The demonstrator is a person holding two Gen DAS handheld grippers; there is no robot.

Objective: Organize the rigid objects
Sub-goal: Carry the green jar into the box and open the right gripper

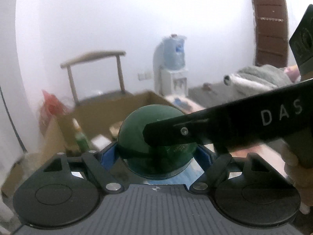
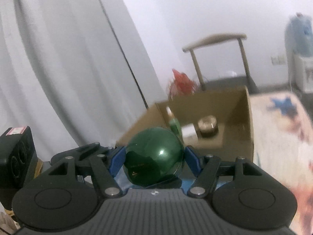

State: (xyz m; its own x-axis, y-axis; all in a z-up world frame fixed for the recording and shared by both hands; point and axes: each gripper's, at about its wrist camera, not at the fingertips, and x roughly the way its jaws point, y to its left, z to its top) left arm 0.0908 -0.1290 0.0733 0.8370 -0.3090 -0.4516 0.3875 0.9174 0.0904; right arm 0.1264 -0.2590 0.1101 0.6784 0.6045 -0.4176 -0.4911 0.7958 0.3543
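Note:
A dark green round glass object point(image 1: 137, 133) sits between the blue pads of my left gripper point(image 1: 157, 152), which is shut on it. My right gripper point(image 2: 153, 156) is shut on the same green object point(image 2: 154, 152) from the other side. The right gripper's black body point(image 1: 244, 125) crosses the left wrist view in front of the green object. Both hold it in the air in front of an open cardboard box point(image 2: 242, 105).
The box point(image 1: 101, 109) holds a green bottle point(image 1: 81, 139), a white box point(image 2: 188, 132) and a round gold tin point(image 2: 207, 126). A red bag point(image 2: 182, 82), a wooden chair point(image 2: 219, 58) and a water dispenser point(image 1: 172, 64) stand behind. A patterned table point(image 2: 279, 133) lies right.

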